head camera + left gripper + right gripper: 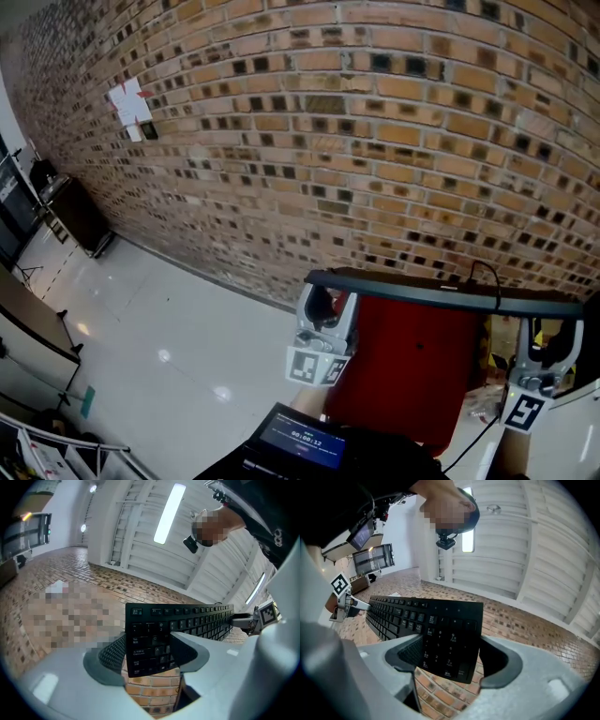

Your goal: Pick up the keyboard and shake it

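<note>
**Head view: keyboard held in the air, one gripper clamped on each end**

Head view is filled mostly by a brick wall point(375, 141), with a glossy pale floor point(169, 328) running along its foot at the left. Low in the middle stands a red panel point(412, 375). In front of its top edge the black keyboard point(441, 292) is seen edge-on as a dark strip, clear of any surface and sloping slightly down to the right.

The left gripper point(323, 319) is raised under the keyboard's left end with its jaws pointing up and away toward the wall. The right gripper point(548, 342) stands the same way under the right end, a little lower in the picture. The two are well apart, with the keyboard's whole length between them.

In the left gripper view the jaws are wide and closed on the end with the letter keys. The ribbed pads point(112, 656) press on its front and back edges, and the keys face the camera. In the right gripper view the jaws are likewise clamped across the number-pad end.

Each gripper's marker cube point(316, 367) hangs below its body. A thin black cable point(487, 277) arcs up from the keyboard's far edge. At the bottom edge a small lit screen point(302, 441) shows digits too small to read.
</note>
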{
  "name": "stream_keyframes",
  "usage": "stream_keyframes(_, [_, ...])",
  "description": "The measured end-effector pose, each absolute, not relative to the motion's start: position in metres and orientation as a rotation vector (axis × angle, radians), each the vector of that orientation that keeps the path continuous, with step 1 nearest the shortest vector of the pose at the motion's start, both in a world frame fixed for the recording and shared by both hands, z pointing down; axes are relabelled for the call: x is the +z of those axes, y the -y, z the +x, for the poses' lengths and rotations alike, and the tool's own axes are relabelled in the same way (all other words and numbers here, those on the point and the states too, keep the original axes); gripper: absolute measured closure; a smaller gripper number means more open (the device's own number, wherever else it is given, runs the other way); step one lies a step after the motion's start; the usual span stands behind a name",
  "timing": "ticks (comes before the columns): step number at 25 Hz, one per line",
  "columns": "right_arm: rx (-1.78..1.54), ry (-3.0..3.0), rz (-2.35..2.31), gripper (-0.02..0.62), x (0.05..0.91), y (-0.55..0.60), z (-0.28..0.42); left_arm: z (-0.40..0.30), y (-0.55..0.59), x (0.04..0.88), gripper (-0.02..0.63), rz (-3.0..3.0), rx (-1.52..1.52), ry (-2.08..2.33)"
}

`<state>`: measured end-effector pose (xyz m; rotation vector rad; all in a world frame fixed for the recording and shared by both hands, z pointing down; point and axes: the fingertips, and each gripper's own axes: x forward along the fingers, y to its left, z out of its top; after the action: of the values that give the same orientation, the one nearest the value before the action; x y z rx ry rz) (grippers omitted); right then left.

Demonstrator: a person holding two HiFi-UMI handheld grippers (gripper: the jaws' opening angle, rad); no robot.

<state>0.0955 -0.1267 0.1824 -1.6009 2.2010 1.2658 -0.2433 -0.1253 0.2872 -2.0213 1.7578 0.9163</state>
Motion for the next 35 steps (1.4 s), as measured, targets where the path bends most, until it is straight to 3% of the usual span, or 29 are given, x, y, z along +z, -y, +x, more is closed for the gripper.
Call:
stream_keyframes(8, [1.205, -2.227, -1.639, 0.241, 0.205, 0.130, 0.097, -0.240, 0.130, 0.311, 0.310, -2.086, 0.859, -1.786])
stream_keyframes(13, [1.027, -2.087, -1.611, 0.241, 0.207, 0.124, 0.114, -0.237, 0.110, 0.259, 0.310, -1.983, 0.722, -1.665])
stream_keyframes(24, [0.835, -1.991, -1.820, 0.239, 0.248, 0.133, 0.210, -0.146, 0.144, 0.222, 0.310, -2.045, 0.556, -1.478])
stream_keyframes(35, [0.852, -1.807, -1.815, 0.238, 0.217, 0.108, 0.243, -0.109, 0.127, 0.167, 0.310, -1.962, 0.589, -1.328])
